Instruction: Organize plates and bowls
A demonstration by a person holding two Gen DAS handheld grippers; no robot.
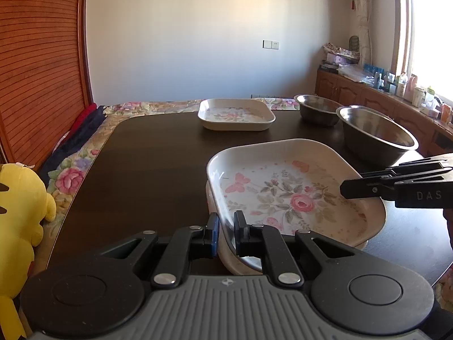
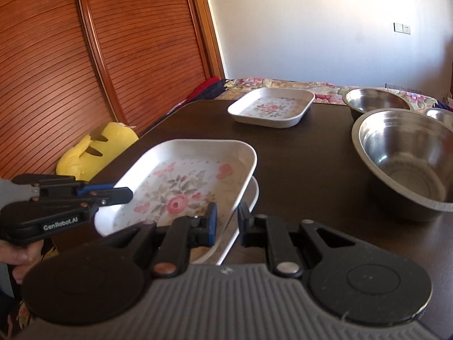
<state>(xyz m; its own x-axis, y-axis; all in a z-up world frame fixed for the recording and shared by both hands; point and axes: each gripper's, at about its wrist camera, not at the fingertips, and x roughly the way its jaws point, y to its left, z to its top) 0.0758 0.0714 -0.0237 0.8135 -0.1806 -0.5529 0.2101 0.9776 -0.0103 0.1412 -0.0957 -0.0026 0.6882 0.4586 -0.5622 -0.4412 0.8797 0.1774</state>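
Note:
A square floral plate point(image 1: 286, 187) point(image 2: 181, 184) is held tilted just above a second matching plate point(image 1: 243, 263) point(image 2: 252, 198) on the dark table. My left gripper point(image 1: 226, 226) is shut on the plate's near left rim; it also shows in the right wrist view point(image 2: 113, 195). My right gripper point(image 2: 228, 221) is shut on the opposite rim; it shows in the left wrist view point(image 1: 348, 188). A third floral plate point(image 1: 236, 113) point(image 2: 271, 107) lies at the far side. Steel bowls stand to the right: a large one point(image 1: 376, 133) point(image 2: 407, 158) and a smaller one point(image 1: 318, 107) point(image 2: 376, 99).
The dark table point(image 1: 147, 170) point(image 2: 305, 153) lies over a floral cloth. A yellow plush toy point(image 1: 19, 215) point(image 2: 93, 150) sits off the table's left edge beside a slatted wooden door point(image 1: 39, 56). A third bowl's rim point(image 2: 441, 114) shows at the far right.

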